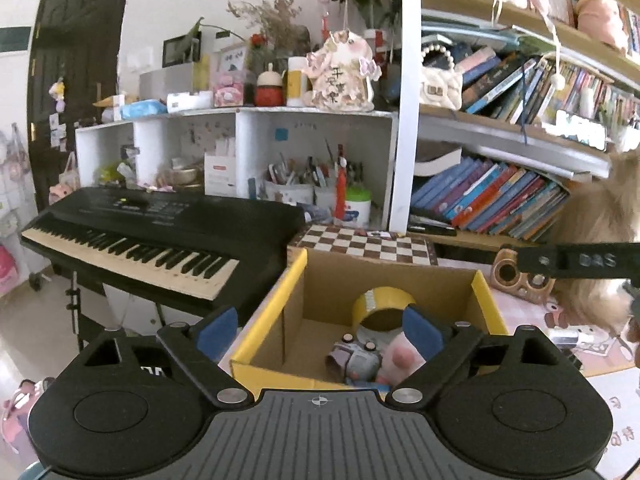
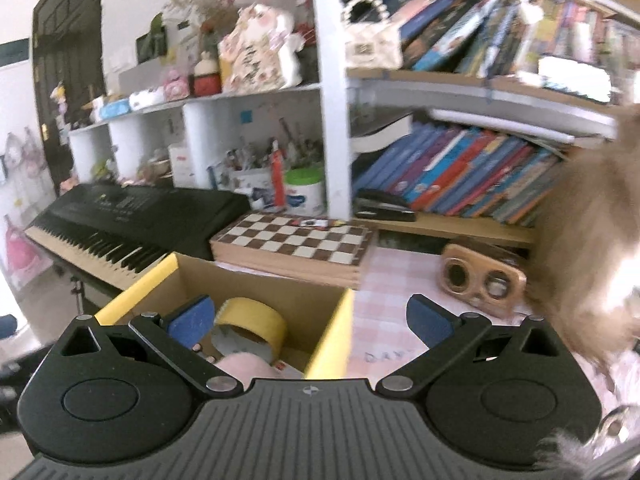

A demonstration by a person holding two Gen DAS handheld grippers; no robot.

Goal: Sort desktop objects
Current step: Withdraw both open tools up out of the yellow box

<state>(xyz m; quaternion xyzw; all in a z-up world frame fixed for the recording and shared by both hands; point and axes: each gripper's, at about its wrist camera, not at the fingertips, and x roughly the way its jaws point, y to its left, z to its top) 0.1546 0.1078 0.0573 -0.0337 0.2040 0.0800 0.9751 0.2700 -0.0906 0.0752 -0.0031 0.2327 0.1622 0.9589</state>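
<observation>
**Both claws wide open over the box**

The left claw and right claw gape empty. Below, the cardboard box holds a pink plush toy, a small grey toy and, farther back, yellow tape. Beyond lies a chessboard.

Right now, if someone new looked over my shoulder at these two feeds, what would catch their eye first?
Probably the yellow-rimmed cardboard box in front of both open grippers, holding a roll of yellow tape, a pink plush toy and a small grey toy. Behind it lies a chessboard, with a black keyboard to its left. A wooden speaker sits right of the box on the checked tablecloth.
</observation>
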